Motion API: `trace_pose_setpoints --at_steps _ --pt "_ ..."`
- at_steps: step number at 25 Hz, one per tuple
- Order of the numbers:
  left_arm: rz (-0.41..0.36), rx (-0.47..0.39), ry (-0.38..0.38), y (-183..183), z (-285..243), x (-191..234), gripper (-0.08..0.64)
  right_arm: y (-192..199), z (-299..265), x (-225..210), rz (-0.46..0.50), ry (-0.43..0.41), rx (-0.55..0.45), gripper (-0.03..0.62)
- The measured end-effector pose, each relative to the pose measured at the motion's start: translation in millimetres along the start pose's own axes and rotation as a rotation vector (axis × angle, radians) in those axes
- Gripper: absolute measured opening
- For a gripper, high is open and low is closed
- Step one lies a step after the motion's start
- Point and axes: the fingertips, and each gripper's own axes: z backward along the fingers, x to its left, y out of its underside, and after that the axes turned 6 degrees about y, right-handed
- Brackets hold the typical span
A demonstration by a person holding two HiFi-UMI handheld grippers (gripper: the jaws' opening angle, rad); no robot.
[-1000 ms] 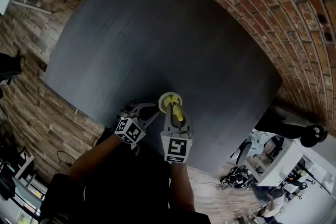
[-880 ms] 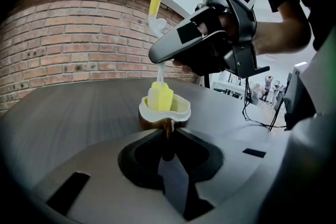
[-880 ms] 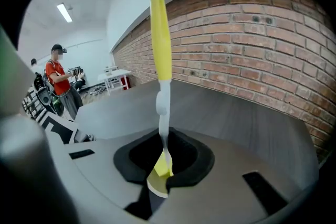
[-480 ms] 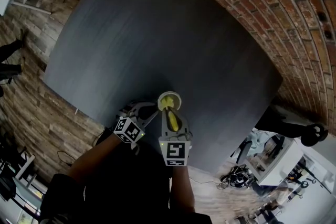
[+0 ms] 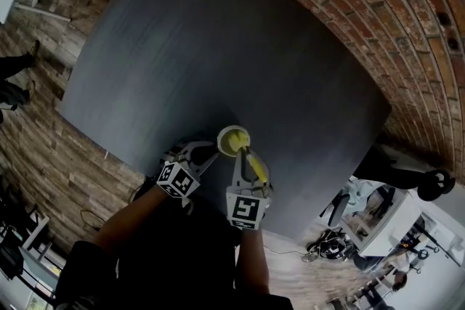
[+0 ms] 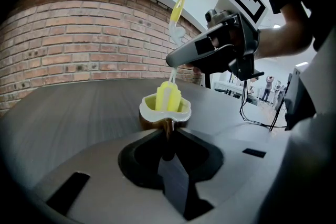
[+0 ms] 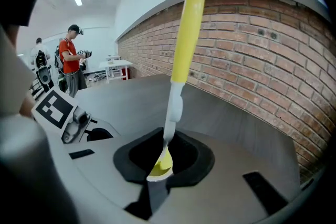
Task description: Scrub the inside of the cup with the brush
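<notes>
Cup: white-rimmed yellow cup (image 5: 234,140) upright near the front edge of the dark grey worktop (image 5: 218,47)
Brush: yellow-handled plastic brush (image 7: 184,34); yellow head inside the cup; handle tilted
Left tongs (image 6: 168,135): closed on the cup's near wall
Right tongs (image 7: 164,159): clamped on the brush's pale shaft
</notes>
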Motion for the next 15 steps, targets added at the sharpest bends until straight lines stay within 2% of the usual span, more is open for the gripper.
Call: trace_pose_setpoints --at_steps 3,5,9,15 --pt "0.002 -0.001 0.0 -0.4 -0.1 -0.2 0.081 -1.6 1.2 3.8 0.038 0.013 -0.03 0.048" --pt "0.001 -0.002 -0.001 -0.5 0.0 0.6 0.081 -0.6 2.4 9.1 0.042 -0.002 -0.013 0.048" --pt "0.001 -0.002 0.0 -0.1 0.4 0.9 0.081 3.2 6.0 21.5 0.028 -0.097 0.052 0.046" --pt "0.003 -0.002 0.001 0.0 -0.3 0.4 0.081 2.9 9.7 33.1 -0.018 -0.201 0.085 0.046"
